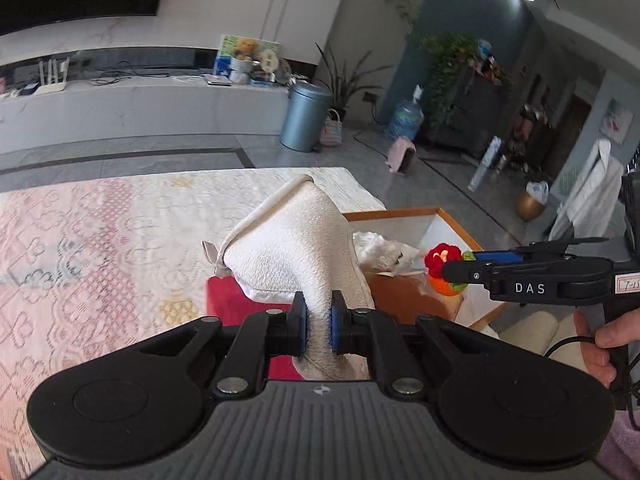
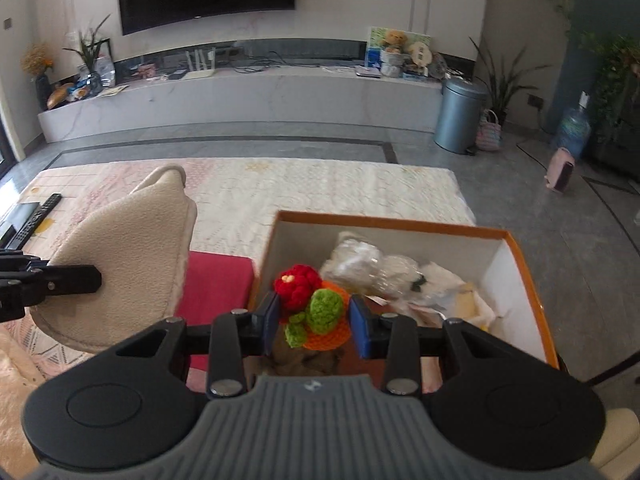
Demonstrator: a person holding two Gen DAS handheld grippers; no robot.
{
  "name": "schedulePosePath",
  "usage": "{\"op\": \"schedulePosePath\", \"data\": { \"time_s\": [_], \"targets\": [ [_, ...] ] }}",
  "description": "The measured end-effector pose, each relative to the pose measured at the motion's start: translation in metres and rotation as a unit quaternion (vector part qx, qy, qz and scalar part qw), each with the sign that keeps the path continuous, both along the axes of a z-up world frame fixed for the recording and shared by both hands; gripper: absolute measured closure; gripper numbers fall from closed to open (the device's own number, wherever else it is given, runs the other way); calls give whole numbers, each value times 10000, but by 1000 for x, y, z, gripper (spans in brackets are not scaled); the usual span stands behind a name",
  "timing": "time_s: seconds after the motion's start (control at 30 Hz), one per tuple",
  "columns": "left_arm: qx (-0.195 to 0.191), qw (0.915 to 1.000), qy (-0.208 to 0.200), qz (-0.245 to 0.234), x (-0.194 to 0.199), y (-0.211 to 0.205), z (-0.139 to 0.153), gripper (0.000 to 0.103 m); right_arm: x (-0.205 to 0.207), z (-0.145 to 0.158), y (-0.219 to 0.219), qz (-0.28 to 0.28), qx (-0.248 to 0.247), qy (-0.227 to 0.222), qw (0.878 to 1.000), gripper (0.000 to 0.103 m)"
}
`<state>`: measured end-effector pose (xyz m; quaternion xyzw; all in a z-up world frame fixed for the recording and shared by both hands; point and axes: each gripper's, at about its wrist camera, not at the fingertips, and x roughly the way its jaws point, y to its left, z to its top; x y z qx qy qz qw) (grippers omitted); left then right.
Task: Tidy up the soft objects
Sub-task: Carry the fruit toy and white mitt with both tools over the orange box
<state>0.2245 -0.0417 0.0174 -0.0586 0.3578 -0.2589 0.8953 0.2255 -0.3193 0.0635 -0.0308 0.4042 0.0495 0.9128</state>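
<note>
My left gripper (image 1: 319, 322) is shut on a cream fleece cloth (image 1: 296, 240), which stands up from its pads above the table; the same cloth (image 2: 128, 256) shows at the left of the right wrist view. My right gripper (image 2: 314, 322) is shut on a crocheted toy (image 2: 320, 312) with a red flower, green balls and an orange base. It hangs over the near end of an orange-rimmed open box (image 2: 528, 280). From the left wrist view the toy (image 1: 440, 264) sits at the right gripper's tip, above the box (image 1: 400, 213).
Inside the box lie white plastic-wrapped soft items (image 2: 372, 268). A red cloth (image 2: 216, 284) lies left of the box on the patterned tablecloth (image 2: 320, 192). A remote control (image 2: 34, 220) rests at the table's left. A grey bin (image 2: 460, 114) stands on the floor beyond.
</note>
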Motion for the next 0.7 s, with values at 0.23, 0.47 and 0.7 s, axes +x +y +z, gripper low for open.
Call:
{"op": "schedulePosePath", "data": {
  "time_s": [0.23,0.47,0.7],
  "targets": [
    [184,9988,260,-363,27,-48,-15,91,14,-11,-29,-274,-127,115,9995,66],
    [304,9967,439,-612,41,-80,-34,91,30,-30,-52,-428,-328,330,9980,66],
    [777,9939,348,-705,46,-107,-51,90,40,-55,-66,-485,-416,628,9960,66]
  ]
}}
